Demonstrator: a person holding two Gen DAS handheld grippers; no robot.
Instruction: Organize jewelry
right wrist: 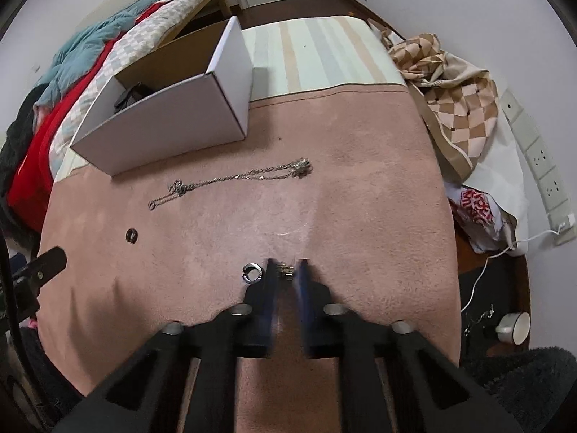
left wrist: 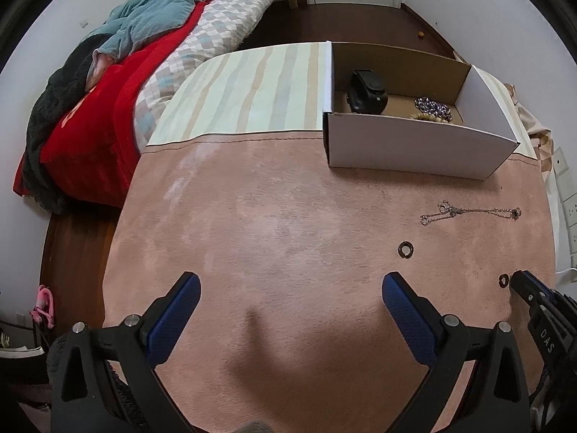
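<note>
The left gripper (left wrist: 290,290) hangs wide apart over the pink blanket (left wrist: 270,223). The right gripper (right wrist: 287,270) is clamped on a small gold piece (right wrist: 285,270), a ring (right wrist: 253,272) just beside. Farther lie another ring (right wrist: 132,234), a chain (right wrist: 234,180) and the box (right wrist: 173,115).

We are seeing a pink cloth (left wrist: 274,216), a white box (left wrist: 414,148), a striped cover (left wrist: 252,90) and a red blanket (left wrist: 93,122).
</note>
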